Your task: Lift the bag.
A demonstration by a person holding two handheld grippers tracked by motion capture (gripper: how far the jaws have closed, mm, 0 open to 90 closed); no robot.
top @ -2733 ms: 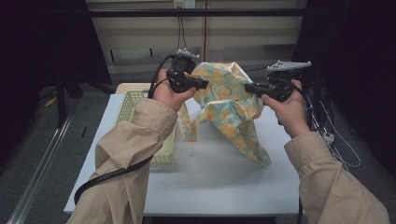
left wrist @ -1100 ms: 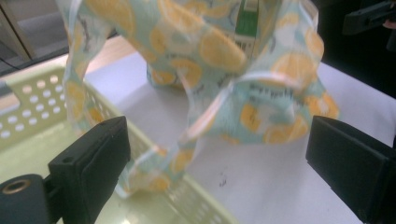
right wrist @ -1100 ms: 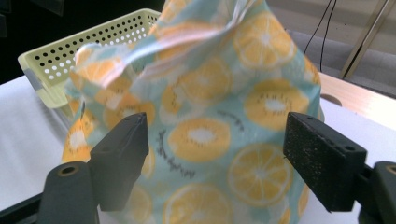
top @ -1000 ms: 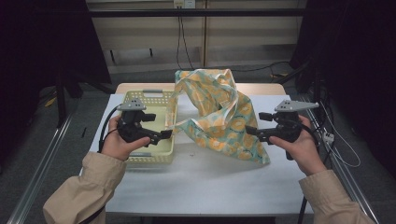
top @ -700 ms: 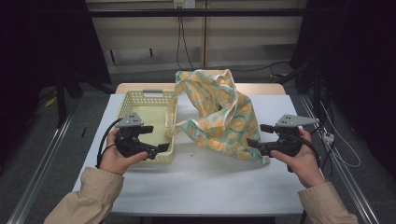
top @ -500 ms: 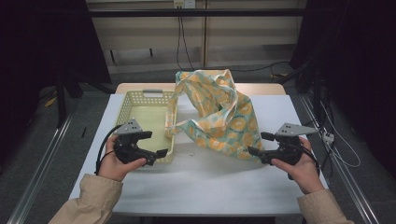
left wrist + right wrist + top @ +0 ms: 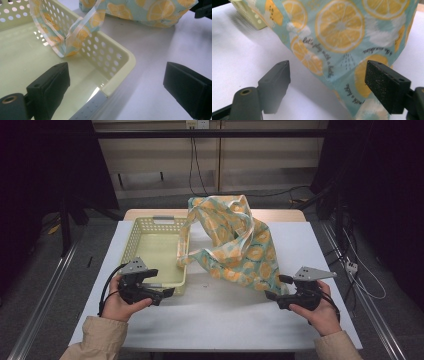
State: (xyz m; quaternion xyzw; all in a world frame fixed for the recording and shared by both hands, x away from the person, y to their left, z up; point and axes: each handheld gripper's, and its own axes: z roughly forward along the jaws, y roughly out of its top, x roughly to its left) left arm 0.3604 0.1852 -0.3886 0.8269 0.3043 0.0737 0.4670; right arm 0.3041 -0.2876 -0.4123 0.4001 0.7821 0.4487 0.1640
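White table (image 7: 220,320) carries a lemon-print bag (image 7: 235,245) beside a basket (image 7: 155,251); left gripper (image 7: 167,292) and right gripper (image 7: 270,295) both gape, empty.

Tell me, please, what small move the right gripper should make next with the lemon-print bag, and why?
Probably ease the right gripper forward until the near corner of the lemon-print bag sits between its pads, then close. Its jaws stand open and empty just short of that fabric in the right gripper view, and the bag lies slumped on the table, one handle draped into the basket.
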